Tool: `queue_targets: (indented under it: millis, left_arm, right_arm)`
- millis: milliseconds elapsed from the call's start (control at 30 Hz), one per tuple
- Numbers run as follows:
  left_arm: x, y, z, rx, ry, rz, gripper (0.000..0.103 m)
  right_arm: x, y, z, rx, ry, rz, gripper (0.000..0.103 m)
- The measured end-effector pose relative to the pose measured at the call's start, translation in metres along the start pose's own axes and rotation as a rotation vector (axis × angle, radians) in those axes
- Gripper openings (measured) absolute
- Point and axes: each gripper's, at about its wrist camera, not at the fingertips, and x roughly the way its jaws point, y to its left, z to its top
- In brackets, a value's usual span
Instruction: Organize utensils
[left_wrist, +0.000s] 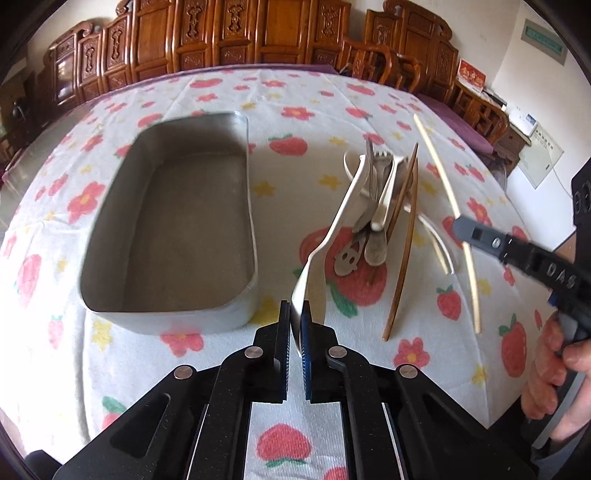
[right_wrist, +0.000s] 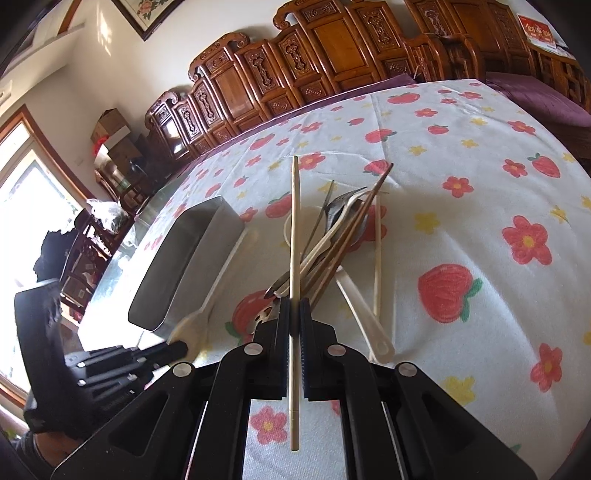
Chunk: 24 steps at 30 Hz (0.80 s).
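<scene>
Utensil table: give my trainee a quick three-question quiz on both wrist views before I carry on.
1. True or false: the metal tray already holds utensils.
2. What does the right gripper grip? A) pale chopstick B) fork C) dark chopstick
3. Name the item that the left gripper has closed on.

Key: 1 false, it shows nothing inside; 2 A; 3 the white spoon, pinched at its bowl end.

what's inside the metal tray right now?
Nothing visible in the metal tray: the left wrist view shows a bare floor. Its near inside wall is hidden behind its rim. The utensil pile lies on the tablecloth beside it.
</scene>
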Motion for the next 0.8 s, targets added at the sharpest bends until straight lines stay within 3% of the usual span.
queue_targets:
  millis: [300, 533, 800]
  left_arm:
    - [-0.039, 0.042, 0.03, -0.037, -0.117, 0.106, 0.004]
    - [-0.029, 0.076, 0.039, -0.06, -0.114, 0.185, 0.004]
    - [-0.012, 0.098, 0.039, -0.113, -0.085, 0.158, 0.005]
  right_arm:
    - [0.0, 0.031, -0.005, -0.061, 0.013, 0.032, 0.006]
    - [0.001, 0.054, -0.008, -0.097, 0.019, 0.048, 0.006]
    - [0.012, 0.07, -0.001, -0.101, 0.033, 0.045, 0.006]
